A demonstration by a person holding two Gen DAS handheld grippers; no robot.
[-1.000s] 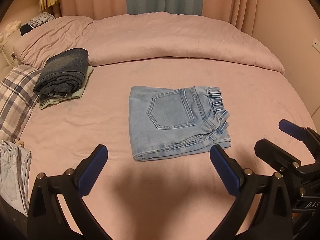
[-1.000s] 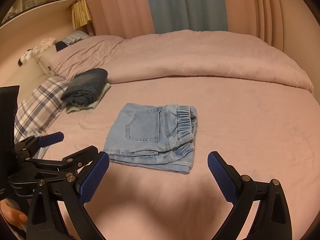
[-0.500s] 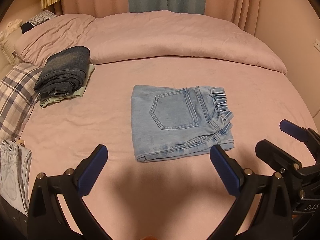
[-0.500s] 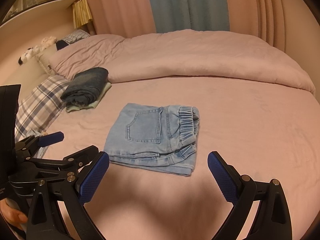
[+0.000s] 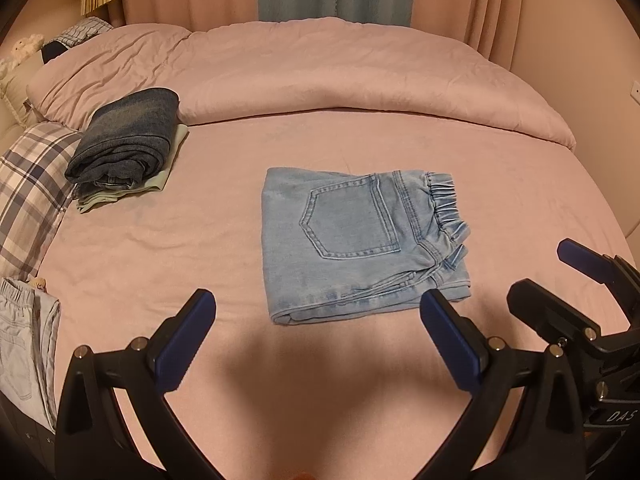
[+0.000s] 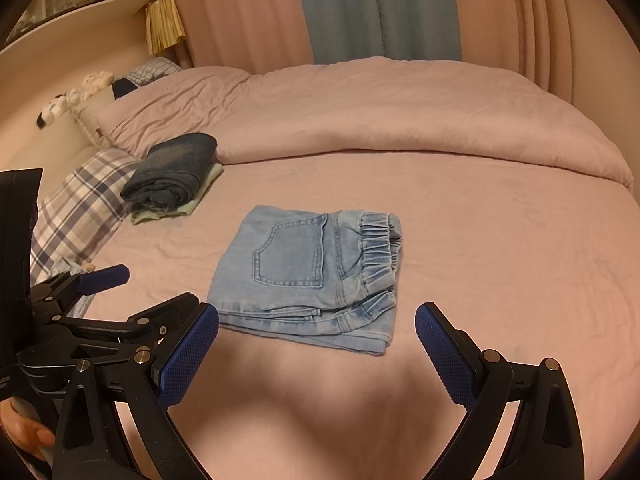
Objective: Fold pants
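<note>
While both tools hang back over the near edge of the bed (image 5: pixel 520 184), the light jeans (image 5: pixel 362 240) lie folded into a compact block mid-mattress, straight ahead of them & a bit beyond the tips, touched by neither. Long axis runs left-right, elastic waistband to the right, folded edge to the left, back pocket up. Left tool (image 5: pixel 316 340) is spread wide w/ nothing in it; right tool (image 6: pixel 316 352) likewise agape & empty. They sit side by side, level, pointing fwd. From the left cam the near right corner of the jeans sits just past that tool's right pad; the right tool looks about as near, so neither arm has a clear edge. Fold looks done, I'd say. Off left, a dark jeans stack (image 5: pixel 124 148) rests by the plaid pillow (image 5: pixel 28 188), prob. where this goes next.
</note>
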